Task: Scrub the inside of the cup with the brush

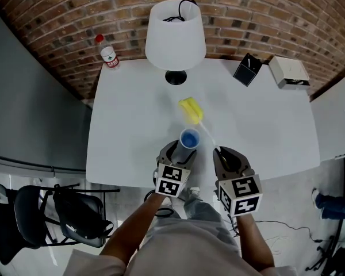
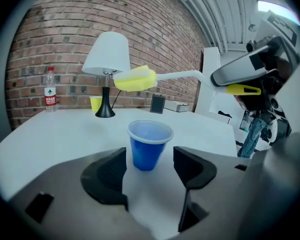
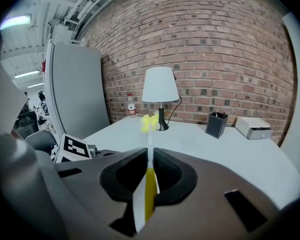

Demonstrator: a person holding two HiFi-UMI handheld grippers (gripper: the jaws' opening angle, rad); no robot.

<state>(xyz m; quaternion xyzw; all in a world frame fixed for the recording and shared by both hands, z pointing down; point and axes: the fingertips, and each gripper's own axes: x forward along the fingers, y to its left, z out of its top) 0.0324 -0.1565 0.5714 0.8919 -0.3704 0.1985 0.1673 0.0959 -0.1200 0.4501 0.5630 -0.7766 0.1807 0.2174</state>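
Blue cup (image 2: 149, 145) is stood untouched between parted left hand-held gripper (image 1: 181, 152) jaws; yellow brush (image 1: 191, 110) is clamped by right hand-held gripper (image 1: 227, 153).

Office-like room: brick wall (image 1: 264, 10), white counter (image 1: 132, 125) with lamp (image 1: 175, 36), pen holder (image 1: 247, 69), black chair (image 1: 57, 214).

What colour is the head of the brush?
Yellow; the brush head shows best in the left gripper view.
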